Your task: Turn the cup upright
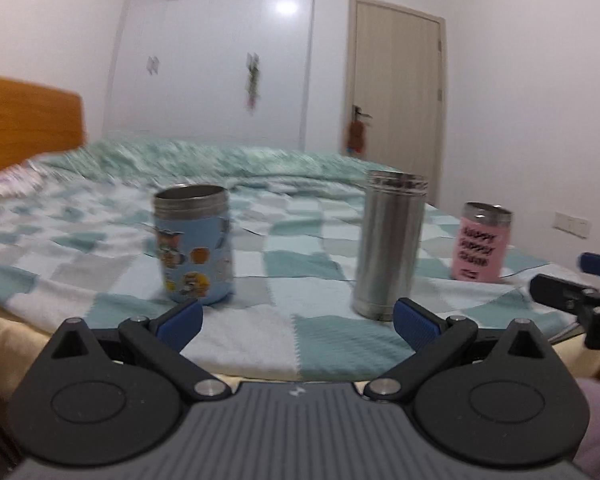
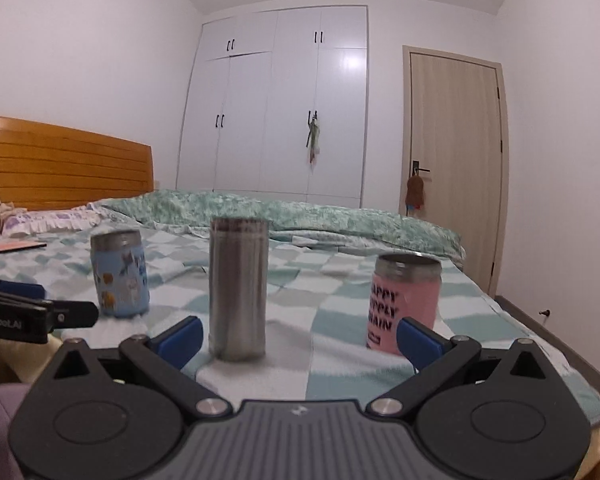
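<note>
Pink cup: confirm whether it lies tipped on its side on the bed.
No, the pink cup stands upright on the checkered blanket, open steel rim up.

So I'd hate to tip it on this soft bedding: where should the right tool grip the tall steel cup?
Grip the tall steel cup mid-body, coming in level from the near side, fingers on either flank. It stands upright, narrow and straight-walled, so the open right tool spans it easily.

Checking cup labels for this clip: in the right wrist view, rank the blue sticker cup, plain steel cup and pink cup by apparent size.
1. plain steel cup, tallest and nearest.
2. pink cup.
3. blue sticker cup.
The pink cup stands nearer the camera than the blue one, so their true sizes may be alike.
</note>
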